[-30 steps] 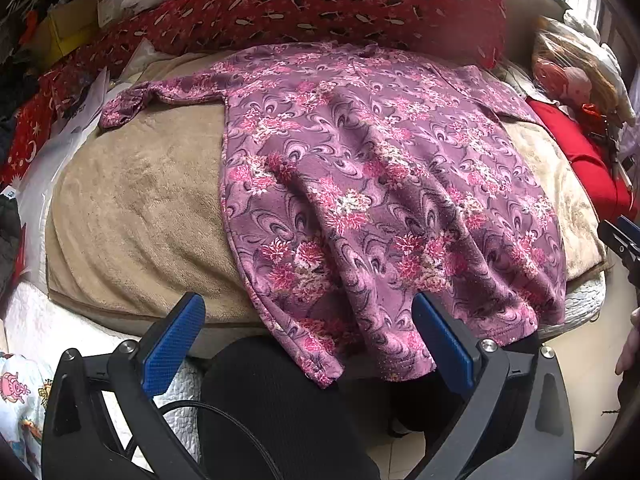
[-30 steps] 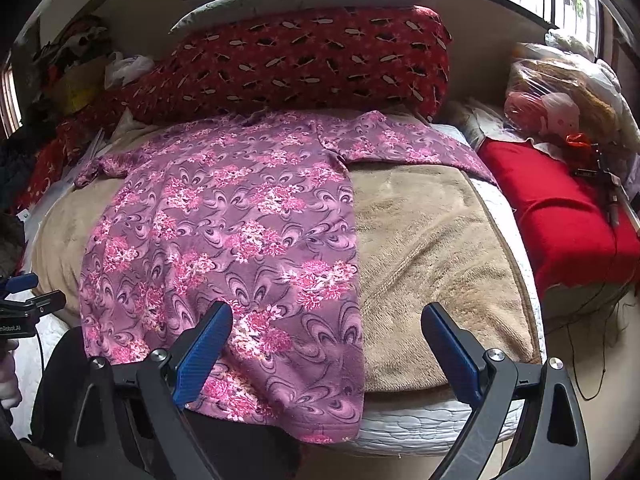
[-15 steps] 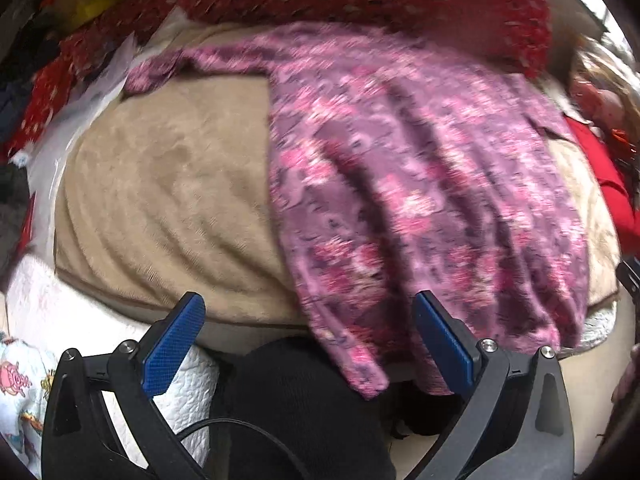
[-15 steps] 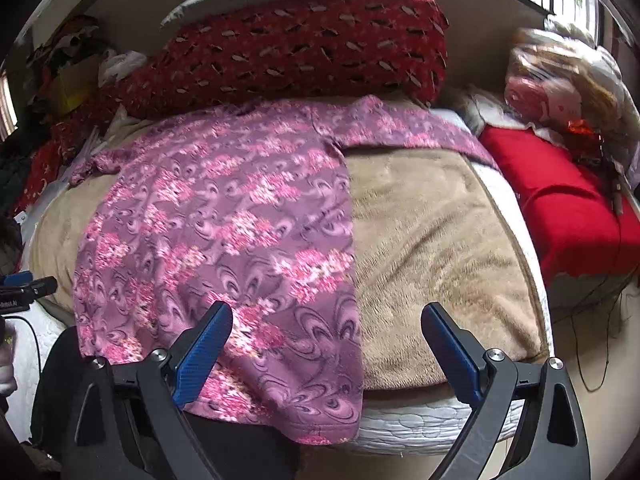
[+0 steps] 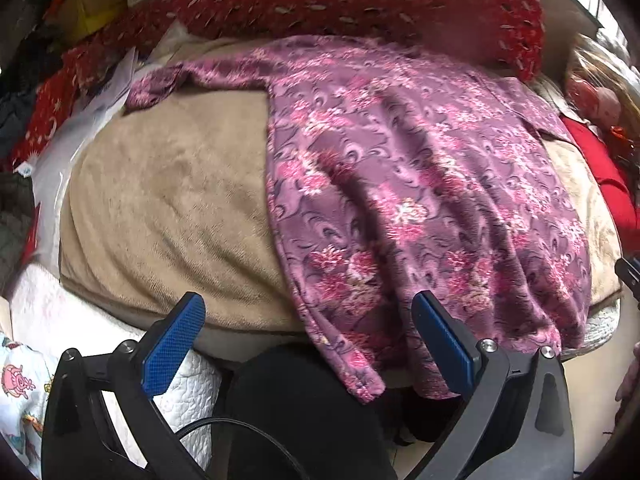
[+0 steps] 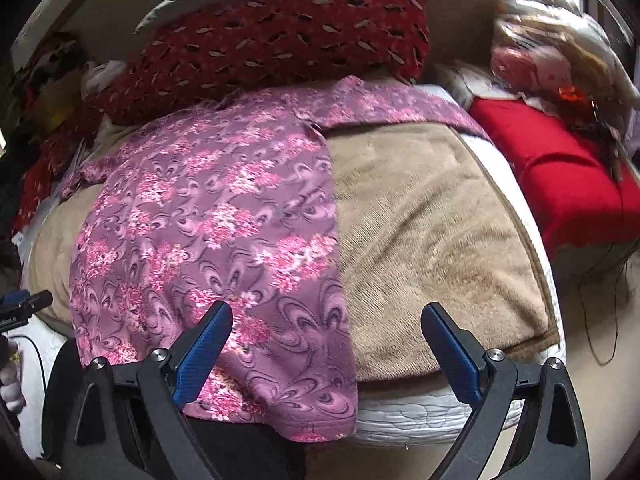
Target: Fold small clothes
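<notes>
A: What's been changed in the last second?

B: Left gripper (image 5: pixel 308 336) got swung leftward, right gripper (image 6: pixel 326 338) nudged closer. Both are spread wide, nothing held. Floral top (image 5: pixel 420 184) is left unfolded, draped across the bed (image 5: pixel 168 200), centre frame.

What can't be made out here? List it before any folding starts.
- Hem of the purple top: in the left wrist view it hangs over the bed edge behind the left tool.
- Its far collar: blurred against the red pillow in the left wrist view.
- Left sleeve end: small and squeezed at the right wrist view's edge.
- Bags by the window: blurred, contents unclear.
</notes>
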`<state>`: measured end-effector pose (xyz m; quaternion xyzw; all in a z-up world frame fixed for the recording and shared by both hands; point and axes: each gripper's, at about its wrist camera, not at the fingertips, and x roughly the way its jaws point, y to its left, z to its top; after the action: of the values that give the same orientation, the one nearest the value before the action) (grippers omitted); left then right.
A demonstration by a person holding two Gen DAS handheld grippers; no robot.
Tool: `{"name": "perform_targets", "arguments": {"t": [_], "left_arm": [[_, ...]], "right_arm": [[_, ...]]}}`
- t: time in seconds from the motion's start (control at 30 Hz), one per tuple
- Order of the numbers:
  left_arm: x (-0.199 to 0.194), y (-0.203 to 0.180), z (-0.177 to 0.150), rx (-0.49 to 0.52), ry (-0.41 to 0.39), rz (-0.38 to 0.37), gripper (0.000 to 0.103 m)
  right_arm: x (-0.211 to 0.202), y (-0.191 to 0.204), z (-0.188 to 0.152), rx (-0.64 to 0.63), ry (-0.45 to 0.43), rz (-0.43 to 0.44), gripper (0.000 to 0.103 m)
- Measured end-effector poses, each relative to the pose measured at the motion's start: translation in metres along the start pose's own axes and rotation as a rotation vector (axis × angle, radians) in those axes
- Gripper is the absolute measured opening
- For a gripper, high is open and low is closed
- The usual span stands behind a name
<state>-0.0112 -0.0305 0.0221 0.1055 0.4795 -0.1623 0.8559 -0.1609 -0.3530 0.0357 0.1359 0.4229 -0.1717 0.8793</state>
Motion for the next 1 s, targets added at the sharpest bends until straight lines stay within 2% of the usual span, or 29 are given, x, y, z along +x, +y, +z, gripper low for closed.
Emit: {"name": "perform_targets", "arguments": {"t": [0.2,0.43,0.7,0.77,0.8,0.83,0.87,0.9,0.93,0.97,1.0], "left_arm": [[-0.008,-0.005,0.001,0.017,-0.021,-0.009,0.103],[-0.006,-0.006,0.000,0.028,-0.019,-0.008,0.103],[0.056,0.028,-0.005,-0.108,0.205,-0.038,0.103],[0.068,0.024,-0.007,-0.097,0.234,-0.035,0.093],[0.075,0.020,-0.008,-0.087,0.263,-0.055,0.070],[0.081,0.016,-0.009,-0.075,0.294,-0.077,0.025],[0.087,0.012,-0.010,-0.063,0.331,-0.097,0.003],[0.091,0.009,-0.011,-0.055,0.356,-0.107,0.002],[0.088,0.009,-0.010,-0.057,0.336,-0.099,0.002],[0.079,0.012,-0.007,-0.058,0.306,-0.109,0.002],[0.071,0.015,-0.004,-0.065,0.283,-0.116,0.002]], "right_arm": [[-0.006,0.015,0.001,-0.058,-0.023,0.000,0.096],[-0.002,0.011,-0.002,-0.050,-0.010,-0.004,0.096],[0.038,-0.014,-0.020,0.035,0.125,-0.036,0.095],[0.052,-0.014,-0.026,0.031,0.166,-0.028,0.094],[0.058,-0.012,-0.028,0.024,0.187,-0.024,0.088],[0.065,-0.009,-0.031,0.015,0.212,-0.013,0.080],[0.069,-0.006,-0.033,0.006,0.232,0.007,0.058],[0.071,-0.004,-0.035,-0.002,0.244,0.024,0.038],[0.070,0.000,-0.035,-0.019,0.240,0.032,0.028],[0.065,0.002,-0.034,-0.038,0.225,0.047,0.004],[0.059,0.002,-0.031,-0.038,0.211,0.080,0.006]]}}
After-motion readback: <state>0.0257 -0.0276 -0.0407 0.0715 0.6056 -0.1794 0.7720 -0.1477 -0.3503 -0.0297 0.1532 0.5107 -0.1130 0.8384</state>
